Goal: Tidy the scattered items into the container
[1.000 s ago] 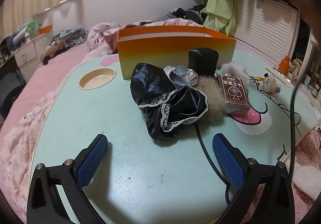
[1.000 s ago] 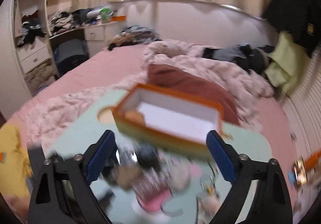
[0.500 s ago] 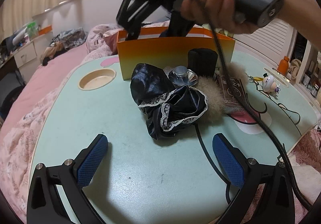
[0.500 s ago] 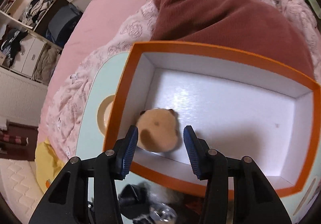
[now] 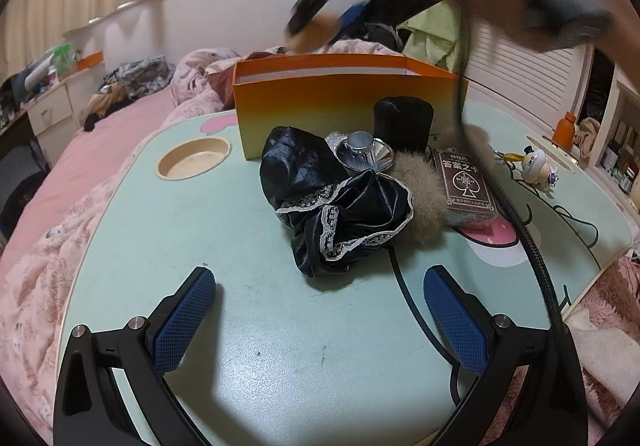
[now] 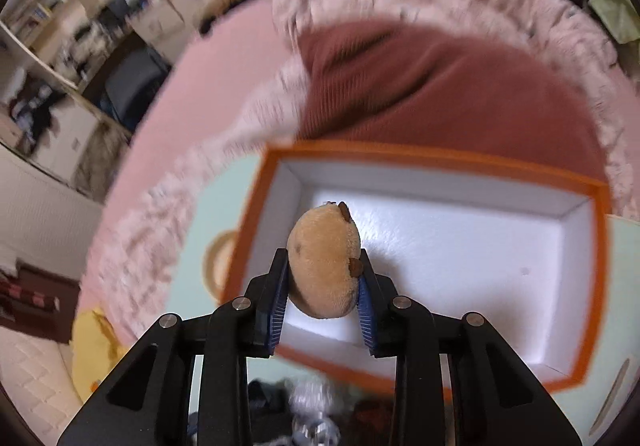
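Observation:
An orange box (image 5: 344, 102) with a white inside (image 6: 460, 246) stands at the back of the mint table (image 5: 280, 346). In front of it lie a black lace-trimmed cloth (image 5: 340, 202), a silver metal piece (image 5: 362, 154), a black cylinder (image 5: 402, 122), a beige fur piece (image 5: 424, 194) and a brown card box (image 5: 466, 182). My left gripper (image 5: 320, 322) is open and empty, low over the near table. My right gripper (image 6: 324, 286) is shut on a tan plush toy (image 6: 324, 266) and holds it above the box; it shows blurred in the left wrist view (image 5: 340, 6).
A round cup recess (image 5: 194, 162) is sunk in the table at the left. A small white figure (image 5: 536, 166) and an orange bottle (image 5: 564, 128) stand at the right edge. A black cable (image 5: 516, 222) hangs across the table. Pink bedding (image 5: 60, 206) surrounds the table.
My right gripper closed on the tan plush toy that lay in the box and lifted it upward. My left gripper has not moved.

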